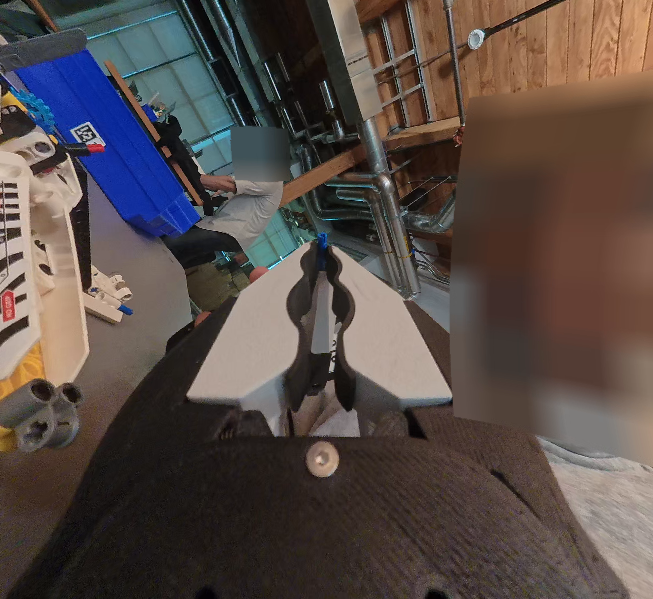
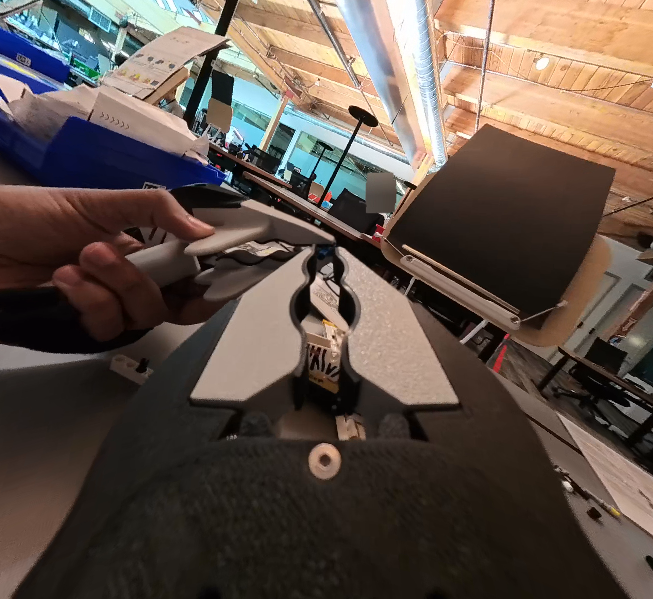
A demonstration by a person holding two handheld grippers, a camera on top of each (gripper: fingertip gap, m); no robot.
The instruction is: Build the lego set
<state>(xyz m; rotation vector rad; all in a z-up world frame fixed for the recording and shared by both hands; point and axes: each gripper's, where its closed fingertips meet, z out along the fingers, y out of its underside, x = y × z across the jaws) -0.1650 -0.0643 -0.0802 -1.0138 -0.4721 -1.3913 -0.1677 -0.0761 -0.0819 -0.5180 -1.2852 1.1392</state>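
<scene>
The partly built white, black-striped lego model (image 1: 21,264) stands on the grey table (image 1: 141,299) at nine o'clock in the left wrist view. A blue bin (image 1: 106,143) sits behind it. Left tongs (image 1: 322,246) pinch a small blue pin (image 1: 321,241). Right tongs (image 2: 323,251) are nearly closed on a blue piece (image 2: 322,252), beside the other tongs' tip.

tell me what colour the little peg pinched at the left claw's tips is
Blue; the peg shows best in the left wrist view.

I'm in an open workshop-office: timber ceiling (image 2: 530,34) upper right, silver duct (image 2: 399,52), desk rows (image 2: 282,189) mid-frame, blue bins (image 2: 106,158) left.
</scene>
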